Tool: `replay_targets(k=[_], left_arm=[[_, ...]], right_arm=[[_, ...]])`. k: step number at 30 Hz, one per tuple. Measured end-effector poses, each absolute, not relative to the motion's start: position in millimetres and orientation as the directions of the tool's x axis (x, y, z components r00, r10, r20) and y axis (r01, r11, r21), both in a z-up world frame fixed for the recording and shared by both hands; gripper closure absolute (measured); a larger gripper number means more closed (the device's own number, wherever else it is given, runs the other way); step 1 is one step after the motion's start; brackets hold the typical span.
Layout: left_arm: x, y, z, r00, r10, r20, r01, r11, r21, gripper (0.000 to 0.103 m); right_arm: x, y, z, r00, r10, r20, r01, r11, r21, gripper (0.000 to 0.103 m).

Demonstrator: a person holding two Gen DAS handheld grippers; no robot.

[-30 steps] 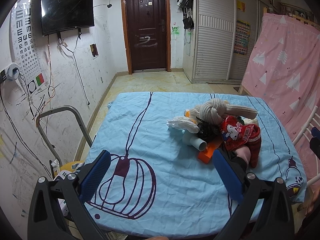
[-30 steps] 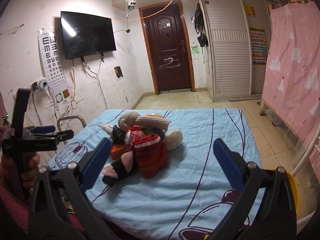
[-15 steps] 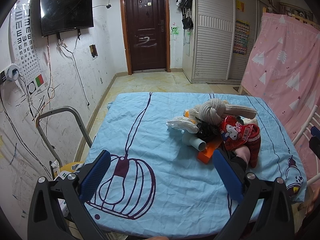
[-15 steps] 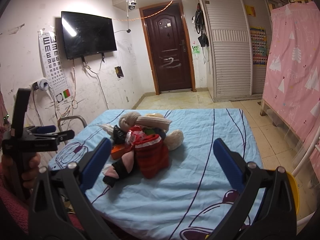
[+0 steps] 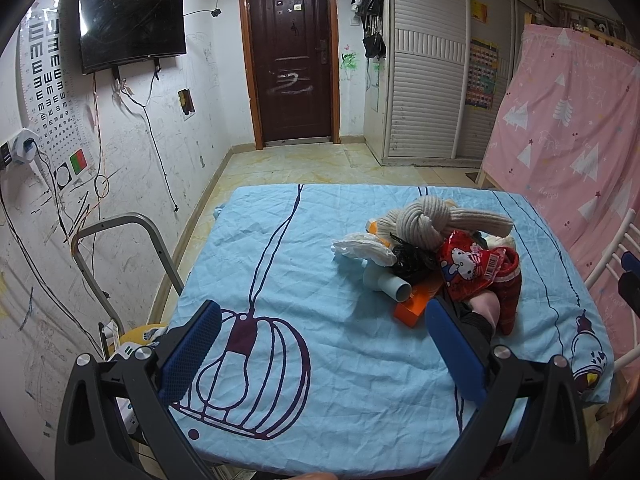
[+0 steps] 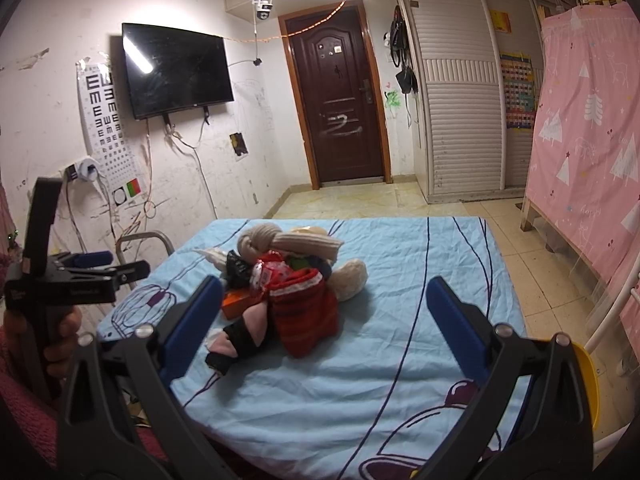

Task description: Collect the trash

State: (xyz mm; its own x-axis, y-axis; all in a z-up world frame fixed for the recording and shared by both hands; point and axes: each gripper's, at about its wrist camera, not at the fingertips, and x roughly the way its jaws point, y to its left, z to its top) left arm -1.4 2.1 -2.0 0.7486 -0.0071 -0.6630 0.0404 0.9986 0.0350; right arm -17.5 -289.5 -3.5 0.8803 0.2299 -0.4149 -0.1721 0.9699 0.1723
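A heap of mixed items lies on the blue-sheeted table (image 5: 280, 280): a red cartoon snack wrapper (image 5: 464, 268), a crumpled white tissue (image 5: 360, 249), a black plastic bag (image 5: 412, 258), a white tube (image 5: 386, 282), an orange box (image 5: 416, 302), a knotted beige knit piece (image 5: 428, 220) and a red knit sock (image 6: 306, 312). My left gripper (image 5: 320, 344) is open, low over the near edge, left of the heap. My right gripper (image 6: 320, 320) is open, with the heap (image 6: 288, 276) seen beyond its left finger. Both hold nothing.
A grey metal frame (image 5: 120, 240) and a yellow bin (image 5: 140, 332) stand left of the table. A second yellow bin (image 6: 586, 380) sits at the near right. A pink curtain (image 5: 568, 140) hangs on the right. A hand holds the left gripper's body (image 6: 60, 280).
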Motion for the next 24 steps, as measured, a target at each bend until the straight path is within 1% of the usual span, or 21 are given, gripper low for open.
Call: replay_targets(k=[12,18,24], left_arm=[[5.3,0.2,-6.0,0.735,-0.012,-0.678,0.049,0.998,0.035,0.01],[24.1,-2.3,-25.3,0.667,-0.092,-0.74,0.113,0.993,-0.021,0.01],[36.6,-8.0,-42.3,0.62,-0.144,-0.771,0.17,0.984,-0.048,0.01]], right_arm=[[-16.3,-286.9,0.6,0.876,0.235,-0.421,-0.176,0.969,0.175,0.005],[-7.1,-271.0,-10.1,0.835,0.292,-0.466,-0.229,0.955,0.189,0.005],[10.0,-254.2,-29.4,0.775,0.361,-0.52,-0.303,0.933,0.196,0.005]])
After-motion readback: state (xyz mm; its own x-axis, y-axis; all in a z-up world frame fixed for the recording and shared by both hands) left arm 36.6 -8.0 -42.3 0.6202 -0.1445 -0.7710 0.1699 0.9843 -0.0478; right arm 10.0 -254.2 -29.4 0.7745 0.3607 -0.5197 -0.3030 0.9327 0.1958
